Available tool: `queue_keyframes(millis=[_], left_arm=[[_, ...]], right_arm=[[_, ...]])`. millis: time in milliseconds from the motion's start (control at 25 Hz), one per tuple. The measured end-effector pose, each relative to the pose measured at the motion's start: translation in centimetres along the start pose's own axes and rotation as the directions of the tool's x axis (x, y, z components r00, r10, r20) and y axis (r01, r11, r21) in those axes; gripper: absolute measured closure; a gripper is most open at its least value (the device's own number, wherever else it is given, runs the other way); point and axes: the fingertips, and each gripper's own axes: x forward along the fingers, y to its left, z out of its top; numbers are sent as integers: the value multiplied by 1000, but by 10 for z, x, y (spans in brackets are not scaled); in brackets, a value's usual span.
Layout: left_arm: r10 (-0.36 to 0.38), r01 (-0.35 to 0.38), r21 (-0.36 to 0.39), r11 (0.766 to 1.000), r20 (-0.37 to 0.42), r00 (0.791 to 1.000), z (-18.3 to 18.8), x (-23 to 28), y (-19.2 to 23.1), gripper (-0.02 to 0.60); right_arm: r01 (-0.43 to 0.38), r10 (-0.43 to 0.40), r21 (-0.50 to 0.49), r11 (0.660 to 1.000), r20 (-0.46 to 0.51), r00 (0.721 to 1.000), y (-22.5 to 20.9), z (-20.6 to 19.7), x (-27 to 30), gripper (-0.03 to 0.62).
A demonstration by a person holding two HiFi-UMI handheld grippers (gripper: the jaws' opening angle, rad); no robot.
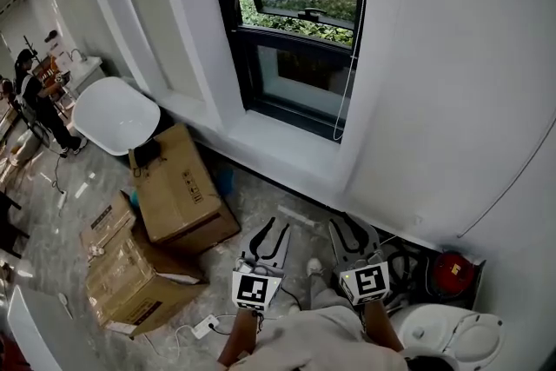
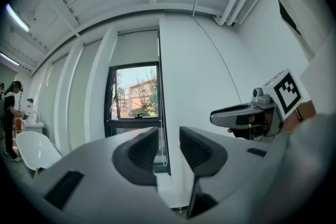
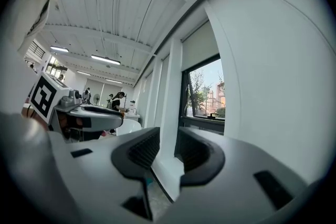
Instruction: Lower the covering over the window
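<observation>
Cardboard boxes [image 1: 178, 187] crowd the grey mottled floor [image 1: 269, 191] at left, near a white chair [image 1: 115, 115]. At centre the window [image 1: 300, 22] sits uncovered in the white wall [image 1: 452, 82]. Its roller blind [image 2: 136, 47] is drawn high above the glass, and the pull cord [image 1: 346, 91] hangs down the right frame. Below, left gripper [image 1: 276, 230] and right gripper [image 1: 354, 230] hover side by side, jaws apart, gripping nothing.

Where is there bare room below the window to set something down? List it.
The white window sill is bare. So is the grey floor strip between it and the brown cardboard boxes. Crowded: boxes left, black cables right.
</observation>
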Motion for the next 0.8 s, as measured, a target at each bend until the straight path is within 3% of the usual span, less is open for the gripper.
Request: queue_keyframes(millis=[600, 800], left_arm=[[55, -55, 26, 998, -1, 999, -3, 120, 51, 459], [69, -69, 17, 998, -37, 997, -6, 160, 66, 462]], right_arm=[[-58, 58, 16, 998, -22, 998, -78, -14, 113, 500], [-84, 84, 24, 996, -23, 996, -104, -15, 149, 500]])
